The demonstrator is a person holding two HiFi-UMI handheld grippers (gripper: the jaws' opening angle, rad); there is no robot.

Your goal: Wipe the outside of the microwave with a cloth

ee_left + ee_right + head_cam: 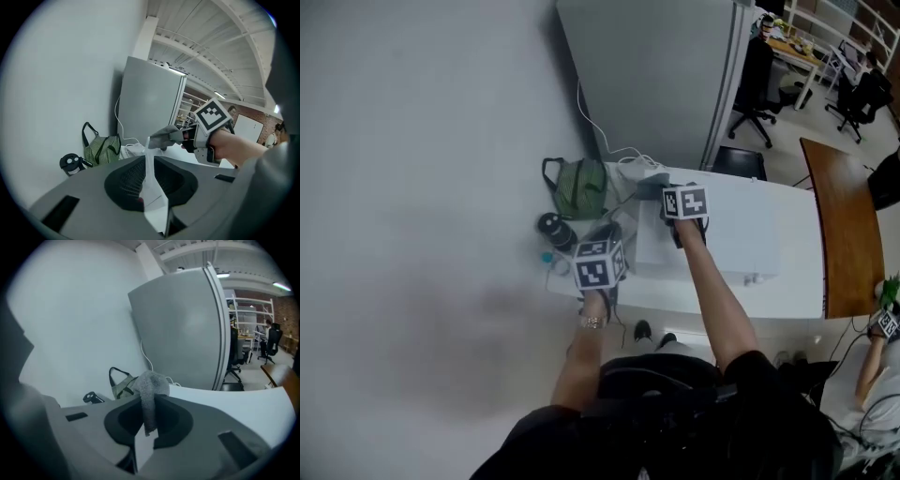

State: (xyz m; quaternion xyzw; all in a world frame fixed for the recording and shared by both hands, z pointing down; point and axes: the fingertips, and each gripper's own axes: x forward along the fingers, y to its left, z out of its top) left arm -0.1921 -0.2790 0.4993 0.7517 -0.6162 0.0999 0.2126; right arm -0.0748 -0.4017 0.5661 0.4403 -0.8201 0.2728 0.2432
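Observation:
The white microwave [727,242] stands on a white table [787,291] against the wall. My right gripper [673,194] hovers over the microwave's far left corner, shut on a grey cloth [649,178]. In the right gripper view the cloth [149,389] bulges out above the jaws and hangs down between them. My left gripper [604,234] is held to the left of the microwave, jaws pressed together with nothing in them. In the left gripper view its white fingers [150,161] meet in a thin line, and the right gripper [187,139] with the cloth [165,136] shows just beyond.
A green striped bag [579,187] and a black flask [555,231] lie at the table's left end. A tall grey cabinet [656,75] stands behind, with a white cable [598,127] running down it. A wooden table [844,225] and office chairs [853,98] are at the right.

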